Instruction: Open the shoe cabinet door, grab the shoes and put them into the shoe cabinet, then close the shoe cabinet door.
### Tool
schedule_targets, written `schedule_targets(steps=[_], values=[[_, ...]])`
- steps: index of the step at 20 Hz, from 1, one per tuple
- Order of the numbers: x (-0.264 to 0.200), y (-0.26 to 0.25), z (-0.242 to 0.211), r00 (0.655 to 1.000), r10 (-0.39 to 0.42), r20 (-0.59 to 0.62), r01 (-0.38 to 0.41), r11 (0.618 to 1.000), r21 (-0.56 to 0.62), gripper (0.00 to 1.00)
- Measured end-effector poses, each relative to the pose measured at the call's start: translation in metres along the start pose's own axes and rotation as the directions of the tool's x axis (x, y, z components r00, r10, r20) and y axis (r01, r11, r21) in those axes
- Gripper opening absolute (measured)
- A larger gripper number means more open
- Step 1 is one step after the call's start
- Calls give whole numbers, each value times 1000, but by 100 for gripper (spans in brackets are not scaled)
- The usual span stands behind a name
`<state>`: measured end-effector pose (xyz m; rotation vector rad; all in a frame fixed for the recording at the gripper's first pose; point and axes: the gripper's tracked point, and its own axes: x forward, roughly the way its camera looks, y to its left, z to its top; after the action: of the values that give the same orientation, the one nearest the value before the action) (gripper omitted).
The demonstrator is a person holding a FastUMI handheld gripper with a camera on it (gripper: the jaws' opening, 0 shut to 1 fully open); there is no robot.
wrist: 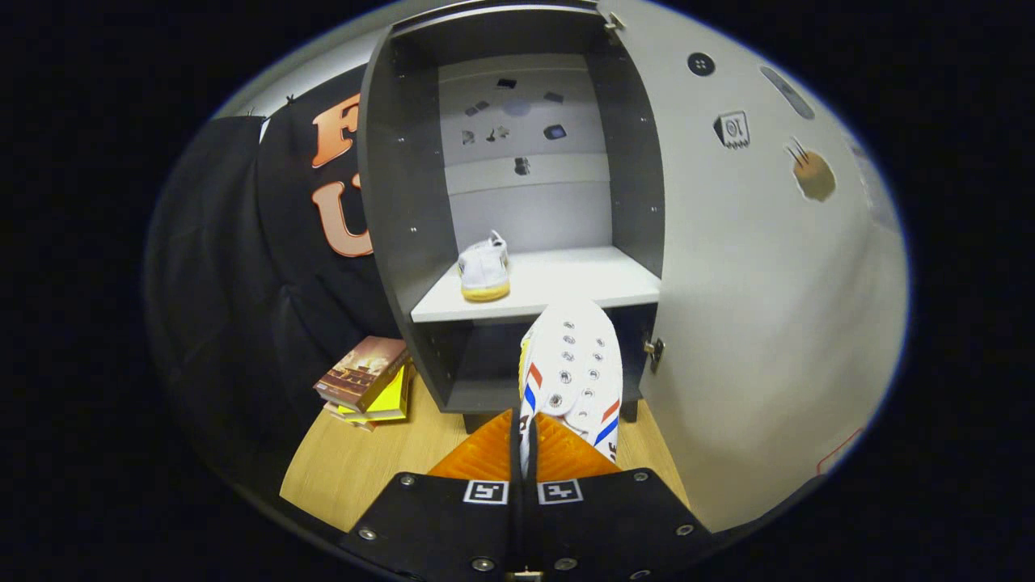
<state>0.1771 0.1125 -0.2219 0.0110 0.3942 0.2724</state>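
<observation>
I see the open cabinet door [760, 307] first, a big pale panel swung out to the right of my fingers, with a few stickers on its inner face and a small metal hinge piece at its lower inner edge. Next to it is the shoe cabinet [404, 242] itself, dark-sided and wide open straight ahead, with a pale back wall that carries some small dark marks. The white shelf [582, 283] runs across the cabinet at mid height, and there's a darker compartment under it. The wooden table [356, 461] spreads out below, and the cabinet stands on it. A stack of books [368, 380] sits on the table just left of the cabinet's base, brown cover on top, yellow beneath.

Now the shoes. I'm holding a white shoe [578, 364] with rows of eyelets and red and blue stripes on its sides; it rises from between my fingers, its far end level with the front edge of the shelf. The gripper [524, 453] is clamped tight, both fingers pressed on the near end of this shoe. The other white shoe [483, 271], with its yellowish sole, already stands on the left part of the shelf, well apart from the one I'm carrying.
</observation>
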Motion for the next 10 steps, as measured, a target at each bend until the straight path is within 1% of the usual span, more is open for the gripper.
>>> schedule_targets(steps=[2, 6, 10], values=[[13, 5, 28, 999, -5, 34, 6, 1000, -21, 0], [44, -2, 79, 997, -26, 69, 27, 1000, -16, 0], [90, -18, 119, 996, -61, 70, 64, 997, -32, 0]])
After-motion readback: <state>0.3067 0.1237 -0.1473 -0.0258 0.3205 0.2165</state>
